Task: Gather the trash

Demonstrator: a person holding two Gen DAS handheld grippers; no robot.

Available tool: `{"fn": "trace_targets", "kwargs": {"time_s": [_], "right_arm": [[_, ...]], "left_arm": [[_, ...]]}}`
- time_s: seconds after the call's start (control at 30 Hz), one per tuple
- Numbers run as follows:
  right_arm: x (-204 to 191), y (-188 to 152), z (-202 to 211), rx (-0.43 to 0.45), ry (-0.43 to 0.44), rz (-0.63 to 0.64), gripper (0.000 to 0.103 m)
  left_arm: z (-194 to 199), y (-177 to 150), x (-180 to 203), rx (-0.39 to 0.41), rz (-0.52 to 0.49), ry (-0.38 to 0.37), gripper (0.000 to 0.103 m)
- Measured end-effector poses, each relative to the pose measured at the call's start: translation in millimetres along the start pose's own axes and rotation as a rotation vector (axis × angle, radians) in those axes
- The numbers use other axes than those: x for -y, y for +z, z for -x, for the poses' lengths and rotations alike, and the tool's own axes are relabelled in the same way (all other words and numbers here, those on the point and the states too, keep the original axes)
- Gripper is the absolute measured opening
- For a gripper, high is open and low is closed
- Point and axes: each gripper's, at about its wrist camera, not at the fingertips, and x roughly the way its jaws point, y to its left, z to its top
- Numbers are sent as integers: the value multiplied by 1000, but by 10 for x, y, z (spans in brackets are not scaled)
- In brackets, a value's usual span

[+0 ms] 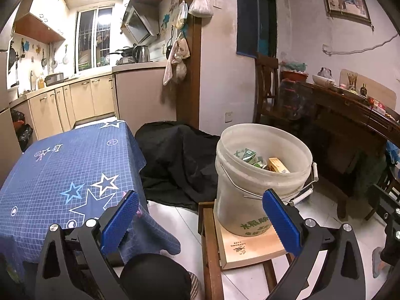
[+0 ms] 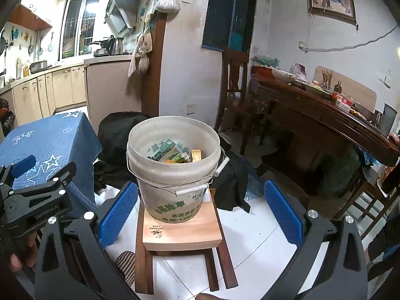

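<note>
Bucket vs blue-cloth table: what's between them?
Left wrist view: a black cloth heap on the floor lies between the bucket and the table.

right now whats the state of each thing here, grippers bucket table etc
left gripper: open, holding nothing
right gripper: open, holding nothing
bucket: upright on a wooden board, no lid, handle down
cartons: inside the bucket
blue-clothed table: no trash visible on it
black cloth: heaped on the floor
</note>
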Motion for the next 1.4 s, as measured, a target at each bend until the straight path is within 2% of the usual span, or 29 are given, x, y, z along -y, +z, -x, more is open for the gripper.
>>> {"fn": "trace_targets", "kwargs": {"time_s": [1.4], "right_arm": [[-36, -67, 41, -10, -6, -11, 98]], "left_arm": [[119, -36, -3, 57, -82, -26, 99]]}}
